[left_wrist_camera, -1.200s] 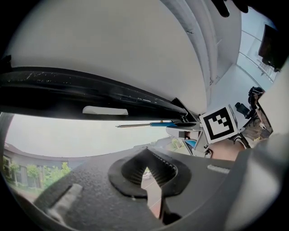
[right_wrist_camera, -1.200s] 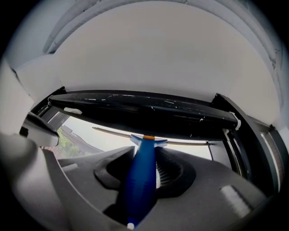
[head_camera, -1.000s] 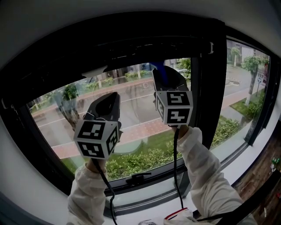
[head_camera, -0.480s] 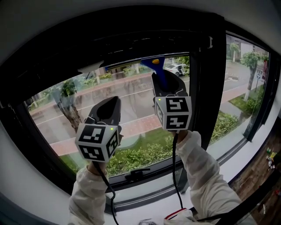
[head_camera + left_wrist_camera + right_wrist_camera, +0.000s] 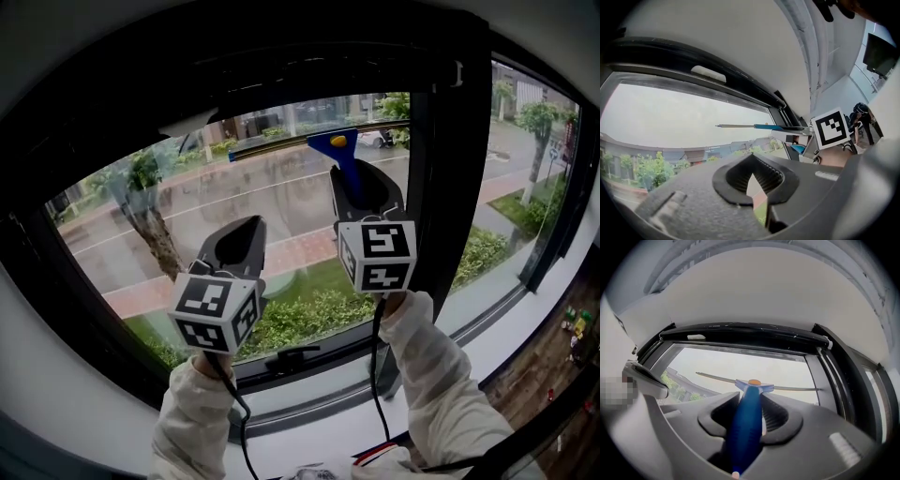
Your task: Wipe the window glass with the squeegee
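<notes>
While black-framed glass (image 5: 187, 216) fills mid-frame above a white sill (image 5: 314, 433), the right gripper (image 5: 362, 183) clamps the squeegee (image 5: 337, 142), now lower than before; the left gripper (image 5: 241, 232) is closed, empty.

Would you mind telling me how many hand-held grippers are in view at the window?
2. The left hand-held gripper is raised before the glass, holding nothing; the right hand-held gripper is beside it, higher, shut on the handle of the blue squeegee. None seems hidden.

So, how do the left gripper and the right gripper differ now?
The right gripper is shut on the blue squeegee; the left gripper is shut on nothing. In the head view the right gripper sits higher than the left gripper. Both point at the window glass.
</notes>
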